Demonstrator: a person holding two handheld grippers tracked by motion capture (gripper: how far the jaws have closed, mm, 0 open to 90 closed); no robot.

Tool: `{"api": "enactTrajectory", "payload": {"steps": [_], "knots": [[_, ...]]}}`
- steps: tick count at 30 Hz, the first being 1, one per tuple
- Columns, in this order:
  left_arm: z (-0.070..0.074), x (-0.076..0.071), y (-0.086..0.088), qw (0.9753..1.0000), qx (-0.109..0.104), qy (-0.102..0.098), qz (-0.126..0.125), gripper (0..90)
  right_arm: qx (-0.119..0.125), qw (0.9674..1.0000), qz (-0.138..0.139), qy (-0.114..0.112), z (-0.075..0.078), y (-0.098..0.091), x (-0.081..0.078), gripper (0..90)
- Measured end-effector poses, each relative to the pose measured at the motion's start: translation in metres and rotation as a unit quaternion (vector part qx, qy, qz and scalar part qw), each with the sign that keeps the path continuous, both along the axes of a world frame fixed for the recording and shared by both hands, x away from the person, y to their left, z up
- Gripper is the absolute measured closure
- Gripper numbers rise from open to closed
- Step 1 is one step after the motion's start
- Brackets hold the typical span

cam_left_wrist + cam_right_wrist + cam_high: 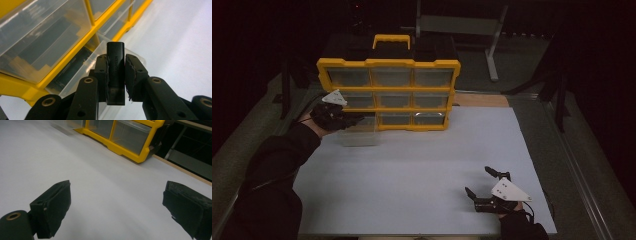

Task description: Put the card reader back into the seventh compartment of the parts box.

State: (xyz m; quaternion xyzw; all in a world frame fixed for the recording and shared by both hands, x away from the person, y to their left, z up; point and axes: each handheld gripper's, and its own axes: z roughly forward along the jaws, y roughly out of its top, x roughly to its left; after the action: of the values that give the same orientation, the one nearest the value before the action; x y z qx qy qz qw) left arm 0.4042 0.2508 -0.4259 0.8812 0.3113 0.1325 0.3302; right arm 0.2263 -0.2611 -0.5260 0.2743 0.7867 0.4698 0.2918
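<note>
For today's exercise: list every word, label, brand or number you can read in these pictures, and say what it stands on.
Raised lettering on the black block held in the left gripper: too blurred to read.
Yellow organiser and its clear drawers: no lettering to be seen.
Right gripper, jaws open: no lettering.

yellow organiser (388, 63), clear drawers (358, 136), black block (115, 63), white table (427, 165)

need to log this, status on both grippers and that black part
Left gripper shut on black part, above pulled-out clear drawer. Right gripper open, idle. Nothing blocking.
</note>
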Motion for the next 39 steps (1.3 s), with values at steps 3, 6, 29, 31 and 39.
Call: {"api": "enactTrajectory", "payload": {"steps": [3,6,29,31,39], "knots": [[-0.008,0.002,-0.001,1.0000,-0.002,0.002,0.004,73.1,0.000,1.0000,0.000,0.001,0.000,0.000,0.000,8.0],[-0.015,0.005,-0.002,1.0000,0.003,0.004,0.008,73.2,-0.001,1.0000,0.001,0.003,0.000,0.000,0.000,8.0],[-0.032,0.012,-0.015,0.9994,0.016,0.004,0.031,52.9,-0.001,1.0000,0.001,0.003,-0.001,-0.001,0.000,8.0],[-0.030,0.012,-0.015,0.9994,0.008,0.009,0.033,45.3,-0.001,1.0000,0.001,0.001,-0.001,-0.001,0.000,8.0],[-0.022,0.006,-0.015,0.9989,0.006,0.011,0.045,19.0,-0.001,1.0000,0.000,0.000,0.000,-0.001,0.000,8.0]]}}
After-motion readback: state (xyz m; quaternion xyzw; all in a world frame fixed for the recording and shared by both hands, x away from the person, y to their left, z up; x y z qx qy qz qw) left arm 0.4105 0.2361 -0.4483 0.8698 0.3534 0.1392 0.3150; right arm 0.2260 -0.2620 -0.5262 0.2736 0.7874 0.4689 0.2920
